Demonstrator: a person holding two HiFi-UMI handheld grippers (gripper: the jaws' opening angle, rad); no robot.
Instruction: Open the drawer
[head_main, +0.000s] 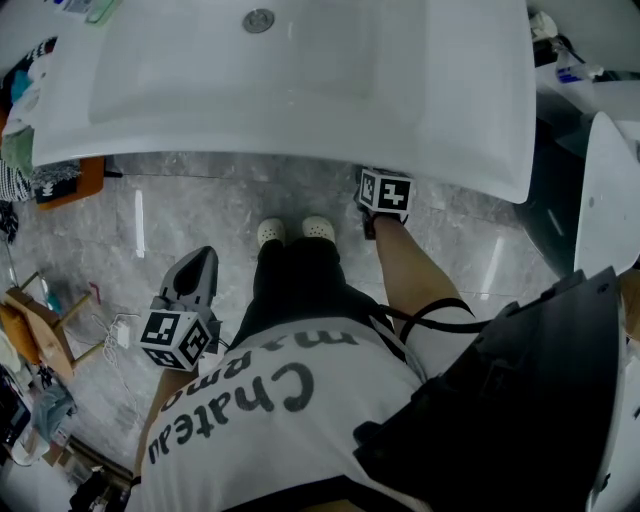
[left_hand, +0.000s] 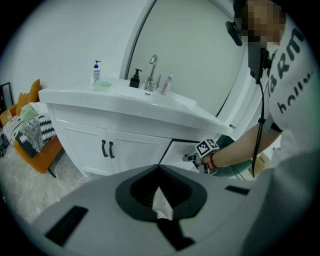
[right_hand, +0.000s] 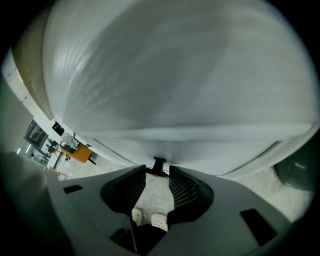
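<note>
The white drawer front (left_hand: 181, 151) sits under the basin, right of the cabinet doors; in the right gripper view it fills the frame as a pale panel (right_hand: 190, 100). Its small black handle (right_hand: 159, 164) stands between the tips of my right gripper (right_hand: 157, 172), whose pads keep a small gap on each side of it, so the jaws are open. From the head view only that gripper's marker cube (head_main: 385, 190) shows, at the basin's front edge. My left gripper (head_main: 200, 262) hangs by the person's left hip, pointing at the floor, jaws together and empty.
A white basin (head_main: 300, 80) overhangs the cabinet. Two doors with black handles (left_hand: 107, 149) are left of the drawer. A faucet (left_hand: 153, 70) and bottles stand on top. An orange chair (left_hand: 37, 145) is at far left, a toilet (head_main: 610, 200) at right. The person's white shoes (head_main: 295, 232) stand close to the cabinet.
</note>
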